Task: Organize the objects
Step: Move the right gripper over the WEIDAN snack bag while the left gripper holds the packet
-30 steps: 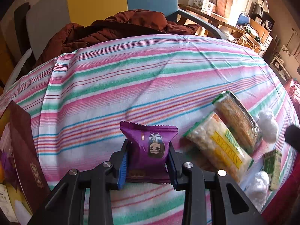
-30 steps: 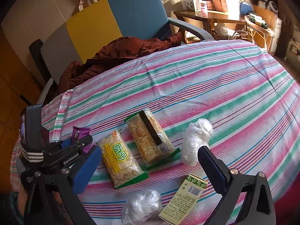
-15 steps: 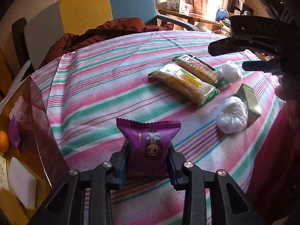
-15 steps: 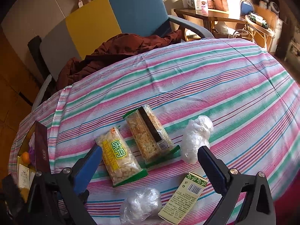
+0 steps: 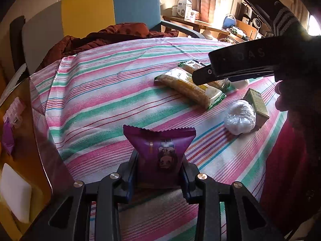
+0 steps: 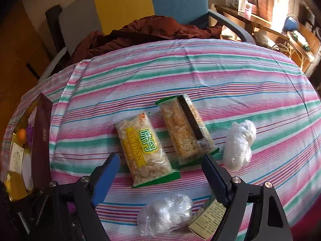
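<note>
Purple foil is sitting clamped in our left claw [image 5: 159, 172]: we are gripping the snack pouch [image 5: 159, 150] upright by its lower half, above the striped cloth [image 5: 104, 100] at the bench's near edge. Just to its left, the open box [image 5: 26, 140] is holding a white block [image 5: 15, 190] and a purple packet [image 5: 8, 138]. Our right claw [image 6: 160, 178] is hovering with its blue pads [image 6: 105, 178] spread wide apart, gripping nothing. Ahead of it, two rice-cracker packs [image 6: 145, 148] are lying side by side on the cloth. One plastic-wrapped bundle [image 6: 238, 144] is lying right of them, another [image 6: 164, 214] near us, touching a green carton [image 6: 210, 217].
</note>
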Action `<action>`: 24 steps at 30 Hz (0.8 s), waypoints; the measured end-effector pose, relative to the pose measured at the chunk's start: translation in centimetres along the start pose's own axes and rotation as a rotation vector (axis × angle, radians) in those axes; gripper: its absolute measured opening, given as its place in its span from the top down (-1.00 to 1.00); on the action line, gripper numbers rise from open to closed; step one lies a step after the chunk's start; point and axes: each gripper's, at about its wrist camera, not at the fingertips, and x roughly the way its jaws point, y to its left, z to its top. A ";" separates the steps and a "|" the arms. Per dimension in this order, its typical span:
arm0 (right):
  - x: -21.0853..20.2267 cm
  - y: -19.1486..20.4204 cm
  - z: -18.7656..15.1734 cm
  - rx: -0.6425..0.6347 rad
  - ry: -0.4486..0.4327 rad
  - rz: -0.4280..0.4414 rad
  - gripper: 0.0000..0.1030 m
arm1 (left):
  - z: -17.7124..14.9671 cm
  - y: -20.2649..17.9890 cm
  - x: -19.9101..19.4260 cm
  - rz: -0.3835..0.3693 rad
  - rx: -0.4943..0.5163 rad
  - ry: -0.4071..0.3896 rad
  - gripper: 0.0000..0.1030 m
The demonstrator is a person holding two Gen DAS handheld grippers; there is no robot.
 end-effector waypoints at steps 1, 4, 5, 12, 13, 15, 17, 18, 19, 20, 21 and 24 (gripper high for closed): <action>0.2 0.5 0.0 -0.020 0.007 -0.002 -0.63 | 0.0 -0.1 0.0 0.002 0.002 -0.002 0.30; 0.8 1.4 -0.1 -0.060 0.021 -0.004 -0.60 | -0.1 -0.1 0.1 0.007 0.004 -0.009 0.30; 0.9 1.4 -0.1 -0.061 0.025 -0.002 -0.60 | 0.0 -0.1 0.1 0.007 0.002 -0.009 0.30; 2.7 2.3 1.5 -0.109 0.063 0.011 -0.60 | -0.2 0.1 0.0 -0.001 -0.013 -0.018 0.30; 3.1 2.6 1.8 -0.126 0.063 0.000 -0.60 | -0.3 0.1 0.0 -0.001 -0.014 -0.019 0.30; 4.1 2.9 2.2 -0.160 0.076 -0.025 -0.61 | -0.3 0.1 0.0 -0.001 -0.017 -0.022 0.30; 4.7 3.5 2.1 -0.217 0.075 -0.071 -0.64 | -0.3 0.1 -0.1 0.000 -0.016 -0.025 0.30; 4.9 3.7 2.0 -0.238 0.078 -0.079 -0.64 | -0.3 0.1 0.0 0.001 -0.014 -0.028 0.30; 4.9 3.9 1.8 -0.255 0.078 -0.084 -0.59 | -0.3 0.1 0.0 0.001 -0.013 -0.030 0.30; 4.8 4.2 1.6 -0.270 0.081 -0.071 -0.19 | -0.3 0.2 0.0 -0.002 -0.015 -0.032 0.30; 4.9 4.4 1.4 -0.272 0.098 -0.048 0.01 | -0.3 0.2 0.0 -0.004 -0.018 -0.031 0.30; 4.8 5.4 0.9 -0.336 0.090 -0.048 0.10 | -0.3 0.3 0.1 -0.003 -0.016 -0.033 0.30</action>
